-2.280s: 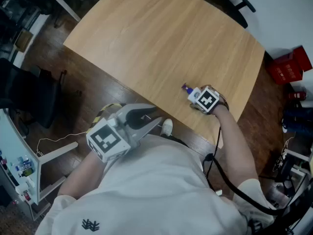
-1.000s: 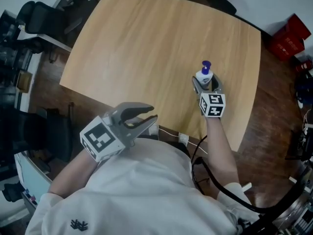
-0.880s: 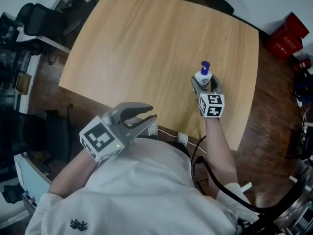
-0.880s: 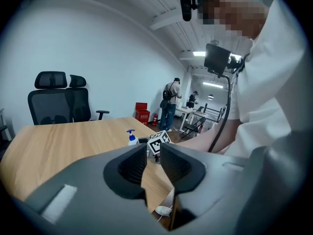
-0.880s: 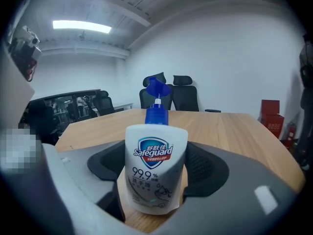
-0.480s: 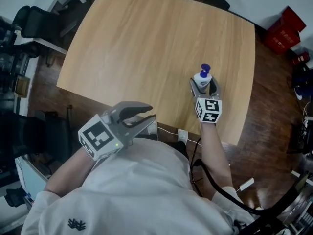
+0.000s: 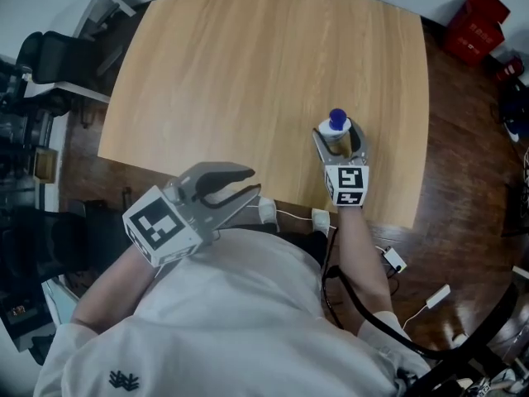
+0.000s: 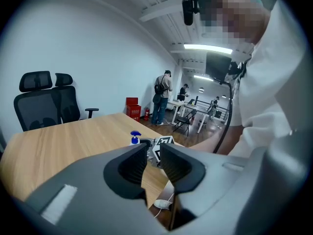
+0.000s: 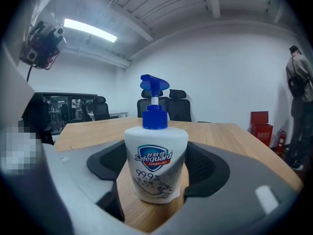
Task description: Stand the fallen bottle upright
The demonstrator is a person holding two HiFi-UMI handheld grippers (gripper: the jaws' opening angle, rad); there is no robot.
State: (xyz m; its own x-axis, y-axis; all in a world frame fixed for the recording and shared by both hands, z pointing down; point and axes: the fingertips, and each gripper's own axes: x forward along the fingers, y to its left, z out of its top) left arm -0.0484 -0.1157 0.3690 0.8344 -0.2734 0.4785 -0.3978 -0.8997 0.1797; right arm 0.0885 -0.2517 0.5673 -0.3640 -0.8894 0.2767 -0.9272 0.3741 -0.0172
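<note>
A white soap bottle (image 7: pixel 335 132) with a blue pump cap stands upright on the wooden table (image 7: pixel 248 73), near its right front corner. My right gripper (image 7: pixel 338 133) has its fingers on both sides of the bottle's body, and the pads (image 9: pixel 111 163) touch it. In the right gripper view the bottle (image 9: pixel 155 165) rests its base on the table between the jaws. My left gripper (image 7: pixel 254 182) hangs off the table's near edge, by the person's chest, with a narrow gap between its jaws and nothing in it. In the left gripper view the bottle (image 8: pixel 135 138) shows far off.
Black office chairs (image 7: pixel 50 52) stand left of the table and a red box (image 7: pixel 475 15) sits on the floor at the far right. Cables and plugs (image 7: pixel 388 259) lie by the table's near edge. People (image 8: pixel 161 99) stand in the background.
The bottle lay on its side in my right gripper 2.3 s ago; it has been turned upright and now rests on its base. The left gripper has stayed put.
</note>
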